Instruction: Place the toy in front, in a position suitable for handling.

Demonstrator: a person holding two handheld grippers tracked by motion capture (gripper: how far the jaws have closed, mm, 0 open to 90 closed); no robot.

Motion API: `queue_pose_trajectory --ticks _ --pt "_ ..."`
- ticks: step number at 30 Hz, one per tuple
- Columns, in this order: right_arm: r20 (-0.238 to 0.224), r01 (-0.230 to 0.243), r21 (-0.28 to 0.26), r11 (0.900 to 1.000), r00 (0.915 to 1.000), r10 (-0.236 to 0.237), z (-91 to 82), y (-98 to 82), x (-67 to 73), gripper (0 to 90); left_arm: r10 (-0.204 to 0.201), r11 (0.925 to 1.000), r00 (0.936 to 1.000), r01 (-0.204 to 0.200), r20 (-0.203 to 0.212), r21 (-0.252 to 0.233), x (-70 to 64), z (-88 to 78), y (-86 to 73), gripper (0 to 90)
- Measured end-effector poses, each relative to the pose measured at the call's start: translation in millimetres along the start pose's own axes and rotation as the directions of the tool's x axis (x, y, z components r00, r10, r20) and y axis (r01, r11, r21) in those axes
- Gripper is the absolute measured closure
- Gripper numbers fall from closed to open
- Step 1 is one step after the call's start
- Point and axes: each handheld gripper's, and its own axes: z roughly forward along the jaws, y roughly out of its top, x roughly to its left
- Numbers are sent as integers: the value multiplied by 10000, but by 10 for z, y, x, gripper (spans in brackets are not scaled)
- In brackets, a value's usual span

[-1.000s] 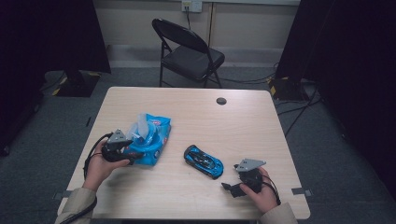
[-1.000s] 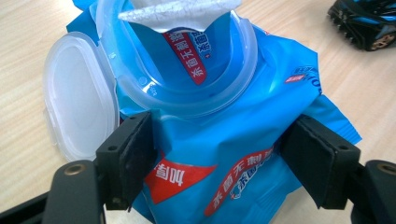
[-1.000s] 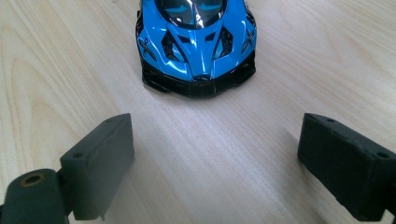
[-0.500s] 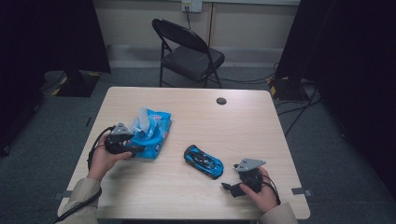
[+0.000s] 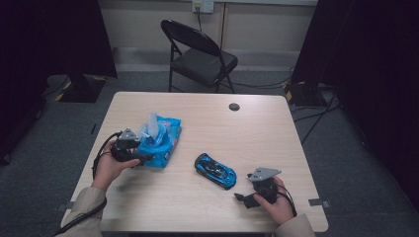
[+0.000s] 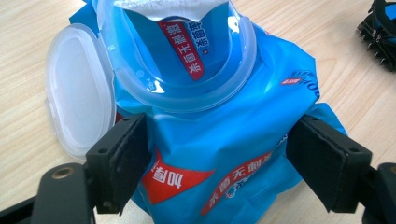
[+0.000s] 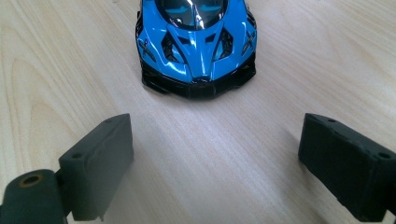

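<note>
Pale wooden table [image 5: 257,133], left tool [image 6: 219,161] astride blue wipes pack [image 6: 210,154] (jaws just widening, released), right tool [image 7: 215,163] spread before toy car [image 7: 196,42]

The light wooden table [image 5: 276,128] carries a blue wipes pack [image 5: 160,140] at the left, 1 blue toy car [image 5: 215,170] near the middle, and a dark round hole cap [image 5: 234,106] at the far edge.

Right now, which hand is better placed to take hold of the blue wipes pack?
Left. The left tool already straddles the wipes pack, jaws just opening. The right tool faces the toy car.
</note>
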Motion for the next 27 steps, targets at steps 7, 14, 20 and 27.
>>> queue_pose_trajectory --ticks 7,14,20,27 --pt "1 3 -1 10000 10000 -3 0 0 0 98 -123 9999 9998 121 177 95 -14 -57 75 218" --pt "18 3 -3 10000 10000 -3 1 -1 0 98 -492 9986 9982 498 348 -148 -45 -128 197 191" --pt "22 4 -3 10000 10000 -4 1 -1 0 98 -635 9979 9977 637 241 -82 -55 -137 287 180" --pt "19 4 -1 10000 10000 -4 1 -1 0 98 -710 9974 9974 711 125 -88 -26 -144 373 172"
